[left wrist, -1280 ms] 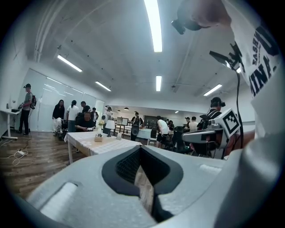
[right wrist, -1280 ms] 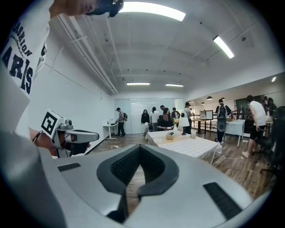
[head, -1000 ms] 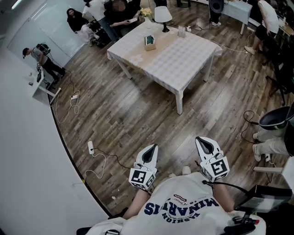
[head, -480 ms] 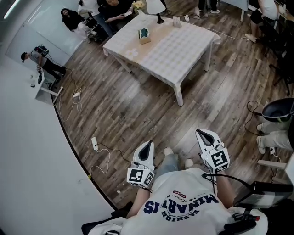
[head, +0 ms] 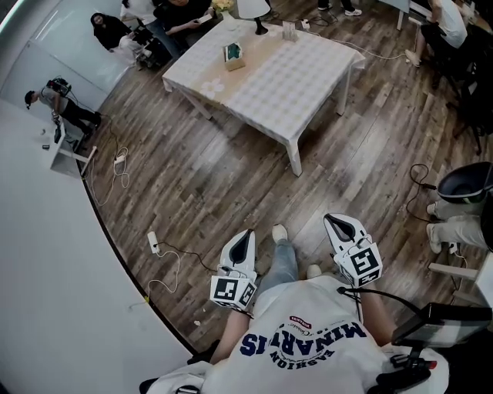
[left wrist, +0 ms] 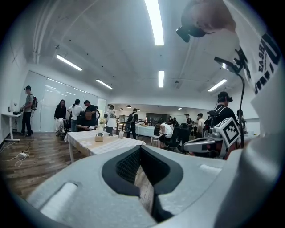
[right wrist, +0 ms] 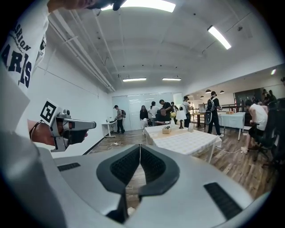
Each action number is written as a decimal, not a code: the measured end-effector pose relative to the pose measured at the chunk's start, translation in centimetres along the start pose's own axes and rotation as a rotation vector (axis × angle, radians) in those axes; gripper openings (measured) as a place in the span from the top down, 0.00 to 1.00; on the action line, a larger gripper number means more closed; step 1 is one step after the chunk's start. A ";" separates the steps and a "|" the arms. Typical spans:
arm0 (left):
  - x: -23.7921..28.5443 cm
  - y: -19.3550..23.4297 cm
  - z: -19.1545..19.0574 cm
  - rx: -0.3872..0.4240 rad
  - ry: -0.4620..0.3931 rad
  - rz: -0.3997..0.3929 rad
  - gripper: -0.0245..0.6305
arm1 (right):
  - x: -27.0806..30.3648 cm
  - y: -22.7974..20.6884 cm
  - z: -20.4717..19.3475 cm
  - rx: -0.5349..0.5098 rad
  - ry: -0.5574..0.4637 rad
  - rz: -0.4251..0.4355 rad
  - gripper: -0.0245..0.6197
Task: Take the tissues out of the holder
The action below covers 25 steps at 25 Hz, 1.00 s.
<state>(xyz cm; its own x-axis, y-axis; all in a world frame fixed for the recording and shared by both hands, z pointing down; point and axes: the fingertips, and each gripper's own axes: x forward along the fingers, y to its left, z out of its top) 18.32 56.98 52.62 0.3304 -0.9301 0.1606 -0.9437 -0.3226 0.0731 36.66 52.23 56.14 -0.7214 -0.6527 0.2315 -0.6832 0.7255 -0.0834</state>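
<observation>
Head view: my left gripper (head: 245,235) and right gripper (head: 333,222) each had jaws closed together, nothing held. Tissue holder (head: 233,55) sat on the far table (head: 308,81), well apart from both grippers.

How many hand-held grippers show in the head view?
2. The left hand-held gripper is at lower centre-left over the wooden floor; the right hand-held gripper is at lower centre-right. None seems hidden.

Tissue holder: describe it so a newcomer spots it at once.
Find the white-clothed table ahead. Toward its far left side sits the tissue holder, a small tan box with a dark top, lower than the white-shaded lamp beyond it.
</observation>
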 end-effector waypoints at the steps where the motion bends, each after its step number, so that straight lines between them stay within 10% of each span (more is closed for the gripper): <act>1: 0.3 0.4 0.1 -0.001 -0.004 -0.002 0.96 | 0.5 0.1 0.2 -0.004 0.001 0.003 0.95; 25: 9.7 22.6 5.2 -0.021 -0.134 -0.068 0.96 | 24.7 0.4 11.1 -0.074 -0.005 -0.031 0.95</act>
<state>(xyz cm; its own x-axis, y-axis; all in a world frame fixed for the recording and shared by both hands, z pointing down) 0.10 39.76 50.73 0.3874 -0.9217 0.0214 -0.9181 -0.3836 0.1002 17.33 33.97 51.04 -0.7006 -0.6762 0.2280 -0.6952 0.7188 -0.0042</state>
